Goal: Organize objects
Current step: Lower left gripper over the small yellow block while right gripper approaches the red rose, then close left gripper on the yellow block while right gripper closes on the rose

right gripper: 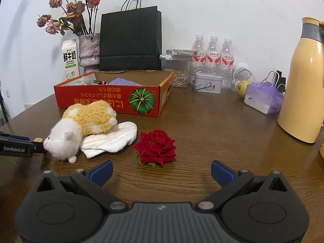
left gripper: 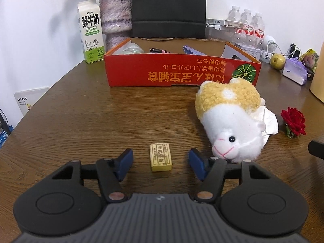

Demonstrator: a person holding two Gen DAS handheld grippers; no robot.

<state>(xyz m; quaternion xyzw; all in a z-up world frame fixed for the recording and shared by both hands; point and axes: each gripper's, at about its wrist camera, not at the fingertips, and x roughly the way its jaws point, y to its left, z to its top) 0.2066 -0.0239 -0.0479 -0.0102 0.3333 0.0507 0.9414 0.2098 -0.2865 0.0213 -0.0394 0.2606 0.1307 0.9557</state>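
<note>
Spread wide, left gripper (left gripper: 161,160) straddles the yellow eraser (left gripper: 161,157) on the table (left gripper: 81,111), probably lined up to pinch it for the red box (left gripper: 172,71). Right gripper (right gripper: 161,171) gapes empty before the rose (right gripper: 155,146).

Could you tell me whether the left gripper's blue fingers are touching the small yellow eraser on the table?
Apart. The left wrist view shows bare table on both sides of the eraser, between it and the open left gripper.
</note>
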